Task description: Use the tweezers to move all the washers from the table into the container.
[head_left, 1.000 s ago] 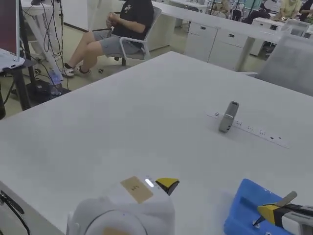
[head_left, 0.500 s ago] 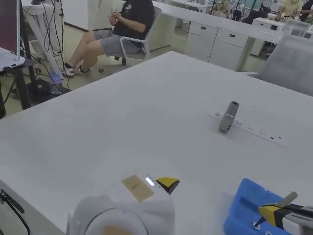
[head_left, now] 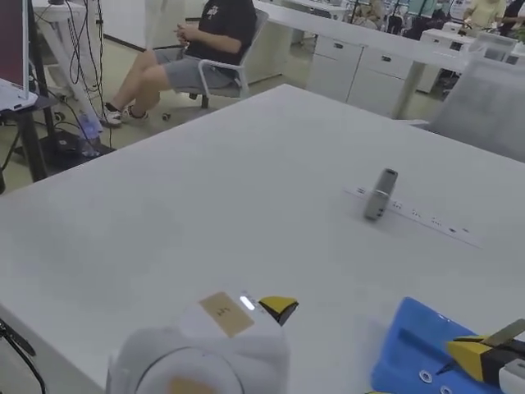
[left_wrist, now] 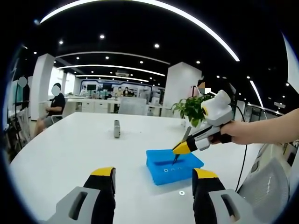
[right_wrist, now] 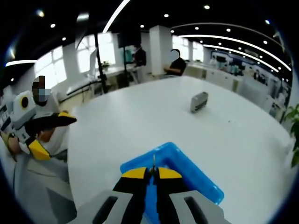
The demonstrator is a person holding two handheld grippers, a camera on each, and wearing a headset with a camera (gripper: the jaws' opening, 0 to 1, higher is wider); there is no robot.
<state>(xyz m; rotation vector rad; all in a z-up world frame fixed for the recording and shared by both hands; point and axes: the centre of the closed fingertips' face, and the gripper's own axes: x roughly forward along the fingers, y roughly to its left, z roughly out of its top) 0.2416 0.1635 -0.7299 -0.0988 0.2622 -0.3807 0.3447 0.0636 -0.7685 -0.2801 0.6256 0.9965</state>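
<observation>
- The left gripper [left_wrist: 154,179] is hovering low over the white table [left_wrist: 70,149] at 6 o'clock in the left gripper view. Its two yellow-tipped jaws are standing wide apart and gripping nothing.
- The right gripper [right_wrist: 153,173] is pressing its jaws together on the tweezers [right_wrist: 153,162]. Their thin metal tip is poking out toward 12 o'clock over the blue container [right_wrist: 191,175].
- In the left gripper view, a hand [left_wrist: 233,133] is holding the right gripper at about 3 o'clock. The tweezers are sloping down toward 7 o'clock, with their tip reaching inside the container. I cannot tell whether the tip is touching the container floor.
- Three washers [left_wrist: 173,170] are lying in a row on the container floor, just beside the tweezers' tip. I cannot tell whether the tip is pinching one of them.
- A loose washer [left_wrist: 181,192] is lying on the bare table, just outside the container on its 6 o'clock side, near the left gripper's right-hand jaw.
- A grey block [head_left: 380,194] is resting on the table at the end of a flat power strip [head_left: 426,220]. It is well apart from the container, toward 12 o'clock from it in the head view.
- A seated person [head_left: 205,41] is sitting on a chair beyond the table at 11 o'clock in the head view.
- A potted plant [left_wrist: 191,109] is showing behind the right gripper, at about 1 o'clock from the container in the left gripper view.
</observation>
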